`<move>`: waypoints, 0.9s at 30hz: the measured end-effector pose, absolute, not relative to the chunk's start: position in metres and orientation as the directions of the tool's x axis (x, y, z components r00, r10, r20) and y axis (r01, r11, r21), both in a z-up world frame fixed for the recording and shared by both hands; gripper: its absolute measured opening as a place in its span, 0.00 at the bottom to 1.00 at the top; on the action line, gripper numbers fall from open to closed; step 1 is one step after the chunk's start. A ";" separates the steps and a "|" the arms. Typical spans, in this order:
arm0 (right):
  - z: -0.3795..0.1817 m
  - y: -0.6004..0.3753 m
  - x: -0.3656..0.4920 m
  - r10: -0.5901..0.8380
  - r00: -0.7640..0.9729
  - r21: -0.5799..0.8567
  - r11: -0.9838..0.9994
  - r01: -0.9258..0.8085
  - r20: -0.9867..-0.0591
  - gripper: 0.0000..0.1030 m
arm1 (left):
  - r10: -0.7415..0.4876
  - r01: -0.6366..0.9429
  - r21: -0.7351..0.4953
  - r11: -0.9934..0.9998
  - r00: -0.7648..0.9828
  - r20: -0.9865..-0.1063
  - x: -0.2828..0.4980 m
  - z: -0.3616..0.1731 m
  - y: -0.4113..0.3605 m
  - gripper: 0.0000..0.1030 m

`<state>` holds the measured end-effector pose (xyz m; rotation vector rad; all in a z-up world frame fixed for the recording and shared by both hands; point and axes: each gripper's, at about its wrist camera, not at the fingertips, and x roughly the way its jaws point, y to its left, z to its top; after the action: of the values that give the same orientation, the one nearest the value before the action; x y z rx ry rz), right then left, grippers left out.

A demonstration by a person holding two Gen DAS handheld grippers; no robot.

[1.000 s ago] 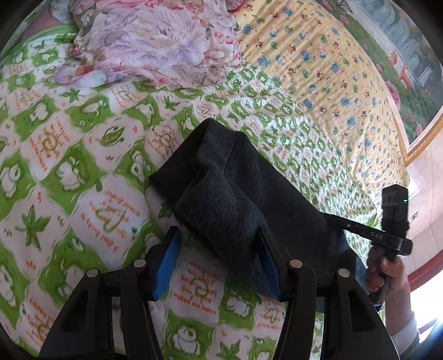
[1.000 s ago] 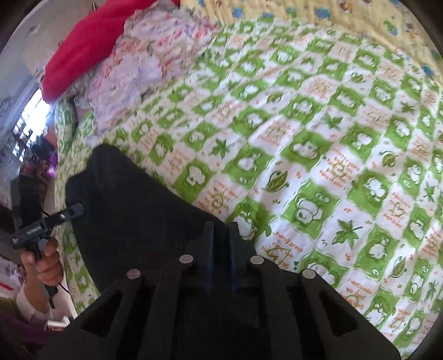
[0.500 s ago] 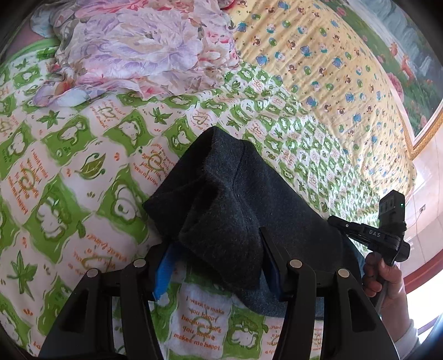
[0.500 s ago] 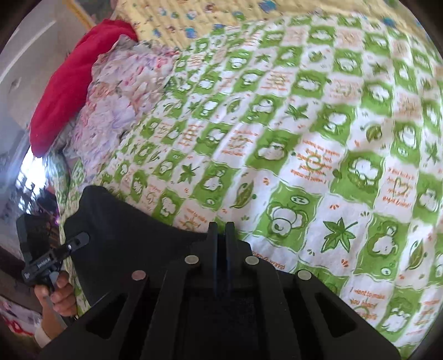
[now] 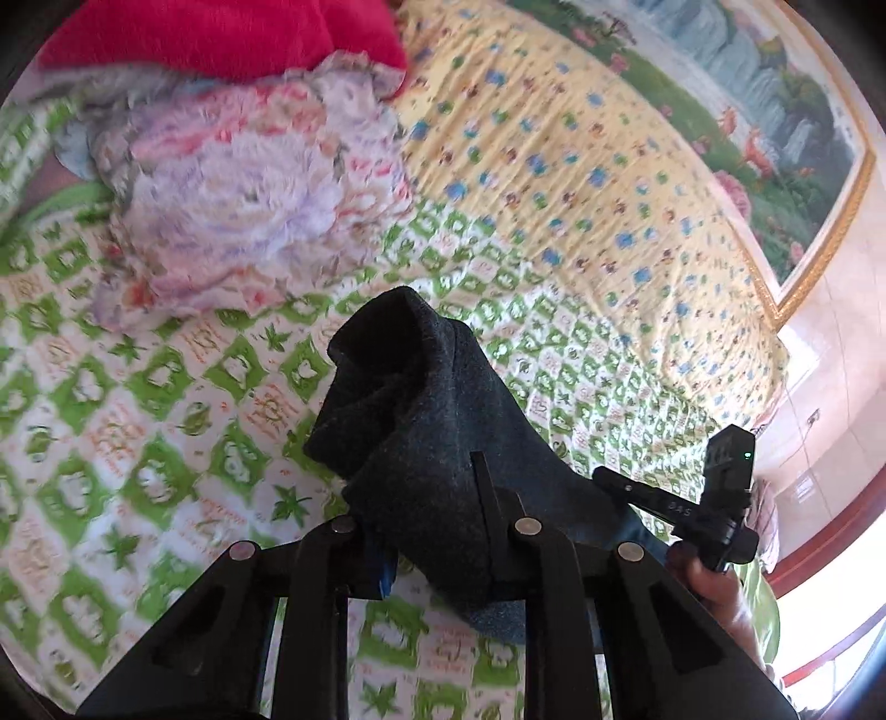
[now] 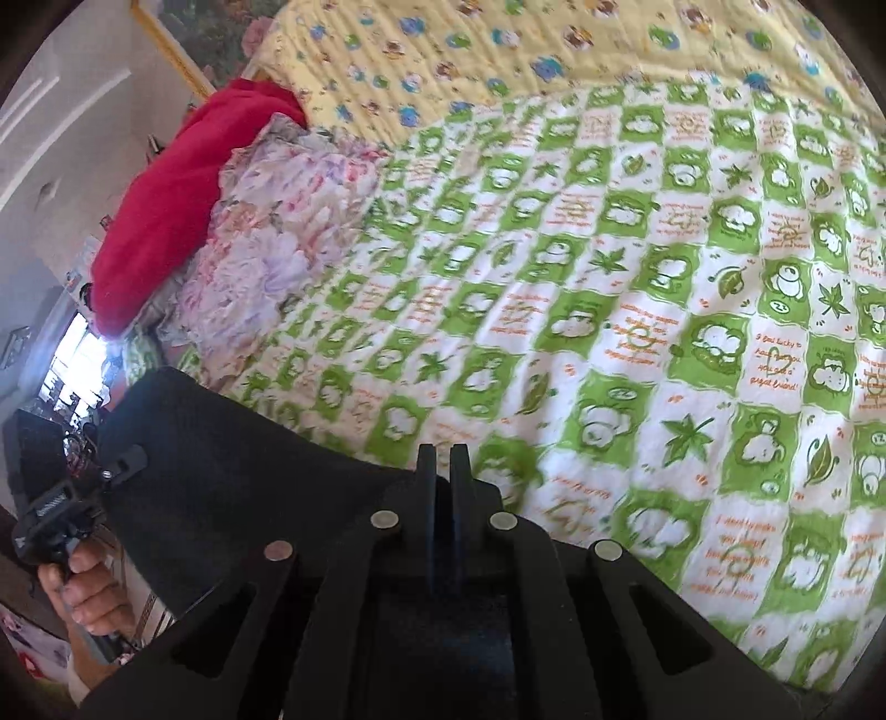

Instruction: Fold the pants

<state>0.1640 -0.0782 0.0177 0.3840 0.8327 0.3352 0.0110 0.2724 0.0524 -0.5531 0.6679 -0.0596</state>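
Dark pants bunched between fingers of left gripper, clamped on fabric, cloth lifted above green checked quilt. Right gripper pinched tight on other pants edge, near left of its view. Each hand wraps its handle upright. Quilt writing partly legible: "great friend". Red blanket and floral pillow far left.

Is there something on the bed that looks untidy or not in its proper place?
Yes. The dark pants are bunched into a rumpled lump where the left tongs pinch them, not lying flat on the green checked quilt. Behind, a floral blanket lies crumpled under a red one.
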 end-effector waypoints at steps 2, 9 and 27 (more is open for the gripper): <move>0.017 -0.064 0.157 0.443 0.632 0.450 0.878 -0.163 -0.636 0.05 | -0.207 -0.127 -0.490 0.863 0.795 -0.571 -0.002 0.056 0.276 0.20; -0.015 -0.031 0.161 0.375 0.607 0.384 0.915 -0.122 -0.701 0.09 | -0.174 -0.251 -0.464 0.850 0.697 -0.696 0.007 -0.013 0.310 0.24; 0.010 -0.123 -0.001 0.210 0.756 0.445 0.888 0.118 -0.620 0.42 | -0.096 -0.188 -0.396 0.899 0.797 -0.596 -0.035 0.048 0.282 0.52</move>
<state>-0.0014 -0.1232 0.0098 0.4857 0.7199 0.0527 -0.0349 0.2817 0.0481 -0.4585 0.6519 0.0512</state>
